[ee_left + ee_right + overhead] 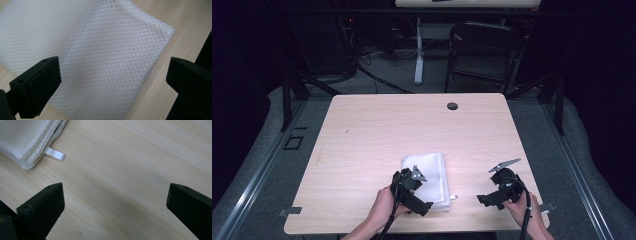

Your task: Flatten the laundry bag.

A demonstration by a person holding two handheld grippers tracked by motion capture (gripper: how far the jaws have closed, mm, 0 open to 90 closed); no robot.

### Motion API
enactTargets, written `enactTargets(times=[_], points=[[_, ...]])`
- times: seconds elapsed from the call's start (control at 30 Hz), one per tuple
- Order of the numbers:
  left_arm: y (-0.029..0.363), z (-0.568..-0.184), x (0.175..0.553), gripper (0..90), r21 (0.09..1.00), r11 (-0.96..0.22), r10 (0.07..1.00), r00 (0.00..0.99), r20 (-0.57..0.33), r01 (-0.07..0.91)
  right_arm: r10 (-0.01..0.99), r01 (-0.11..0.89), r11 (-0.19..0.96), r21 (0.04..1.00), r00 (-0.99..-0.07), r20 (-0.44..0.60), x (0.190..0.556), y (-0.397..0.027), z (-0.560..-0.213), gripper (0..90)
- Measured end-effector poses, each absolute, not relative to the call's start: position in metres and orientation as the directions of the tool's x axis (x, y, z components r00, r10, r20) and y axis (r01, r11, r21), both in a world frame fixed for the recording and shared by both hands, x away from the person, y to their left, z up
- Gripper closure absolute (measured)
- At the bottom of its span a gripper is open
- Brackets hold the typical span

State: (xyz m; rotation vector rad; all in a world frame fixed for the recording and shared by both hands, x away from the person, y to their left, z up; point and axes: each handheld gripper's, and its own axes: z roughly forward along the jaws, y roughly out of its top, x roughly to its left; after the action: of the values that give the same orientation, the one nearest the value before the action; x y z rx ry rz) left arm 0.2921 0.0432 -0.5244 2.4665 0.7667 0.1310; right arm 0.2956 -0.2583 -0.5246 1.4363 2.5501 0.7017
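left tongs [113, 82] spread wide above the folded white mesh cloth [100, 57], holding nothing; right tongs [115, 207] equally wide over the bare table [130, 165]

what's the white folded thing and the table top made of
The folded cloth looks like white synthetic mesh, matte, going by its regular grid of small holes; a glossy ribbon loop sticks out at one edge. The table top looks like pale wood or wood-grain laminate, smooth, faintly streaked.

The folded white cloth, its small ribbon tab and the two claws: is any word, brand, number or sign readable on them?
None can be read.
Folded white mesh cloth: plain weave, no print.
Ribbon tab: blank white.
Left claw and right claw: plain black jaws, no marking.
Table: bare wood grain, no label.
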Motion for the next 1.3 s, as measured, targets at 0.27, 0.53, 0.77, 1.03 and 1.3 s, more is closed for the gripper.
enactTargets(times=[0.27,0.53,0.77,1.03,1.3], points=[[0.016,-0.53,0.288,0.2,0.509,-0.722,0.529,0.848,-0.032,0.47,0.834,0.774,0.442,0.452,-0.54,0.109,0.295,-0.258,-0.525,1.5],[0.006,-0.537,0.283,20.8,0.504,-0.747,0.534,0.843,0.069,0.433,0.827,0.772,0.452,0.446,-0.55,0.114,0.294,-0.255,-0.526,2.0],[0.01,-0.536,0.282,54.9,0.537,-0.752,0.469,0.883,0.028,0.382,0.821,0.773,0.471,0.425,-0.56,0.108,0.294,-0.254,-0.527,4.1],[0.021,-0.531,0.282,87.5,0.599,-0.708,0.467,0.884,-0.001,0.375,0.814,0.765,0.464,0.446,-0.567,0.126,0.292,-0.252,-0.526,9.7],[0.038,-0.516,0.282,88.6,0.658,-0.65,0.482,0.876,-0.031,0.38,0.806,0.749,0.465,0.472,-0.579,0.125,0.291,-0.244,-0.521,21.7]])
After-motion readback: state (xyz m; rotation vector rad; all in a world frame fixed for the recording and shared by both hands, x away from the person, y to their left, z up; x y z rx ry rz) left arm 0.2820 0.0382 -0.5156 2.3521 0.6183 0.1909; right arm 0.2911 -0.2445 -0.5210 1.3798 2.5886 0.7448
